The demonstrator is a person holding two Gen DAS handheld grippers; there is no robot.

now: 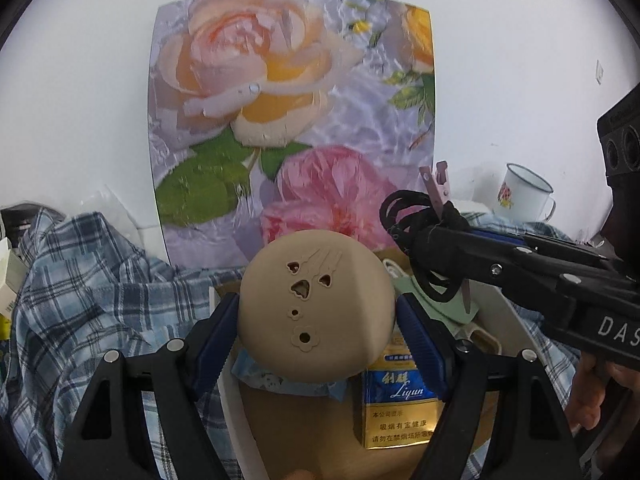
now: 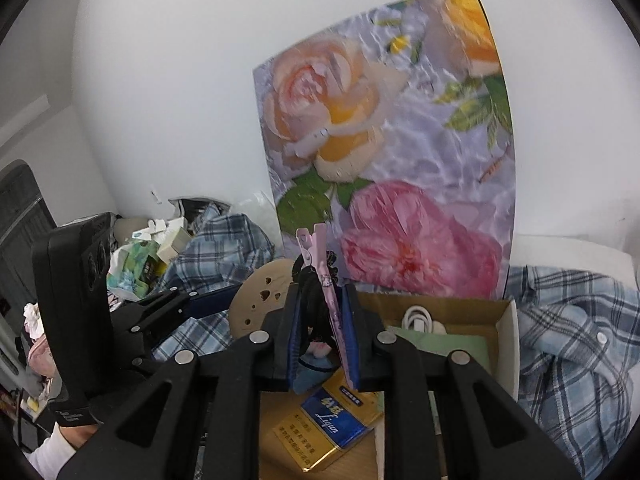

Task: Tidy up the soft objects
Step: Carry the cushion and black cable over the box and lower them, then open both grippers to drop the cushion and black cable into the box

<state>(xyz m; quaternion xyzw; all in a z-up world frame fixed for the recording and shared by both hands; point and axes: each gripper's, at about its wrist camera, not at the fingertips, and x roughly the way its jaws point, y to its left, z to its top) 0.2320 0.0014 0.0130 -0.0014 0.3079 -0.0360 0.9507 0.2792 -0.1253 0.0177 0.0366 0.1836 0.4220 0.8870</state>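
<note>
Both tools are loaded and hang above an open cardboard box [image 2: 505, 322], so the step in hand looks like sorting small items into it. The left gripper [image 1: 316, 332] is closed around a round tan pad [image 1: 314, 306] with small cut-out holes, its blue fingers [image 1: 218, 336] pressed against the pad at 9 and 3 o'clock. The right gripper [image 2: 320, 320] stands narrow, pinching a pink hair clip [image 2: 320, 268] tangled with black hair ties [image 1: 404, 216]; the clip pokes up toward 12 o'clock past the fingertips. Below them the box already holds a blue-and-gold cigarette pack [image 2: 336, 424], a green card [image 2: 448, 346] and a white cable [image 2: 418, 316] at 1 o'clock in the right wrist view. A plaid shirt [image 1: 100, 280] lies crumpled around the box, and a flowered board [image 1: 288, 120] leans on the wall behind. An enamel mug [image 1: 524, 192] stands at 2 o'clock. Likely next: lower each load to a free spot in the box, then part the fingers, without the ties snagging on the tips.
</note>
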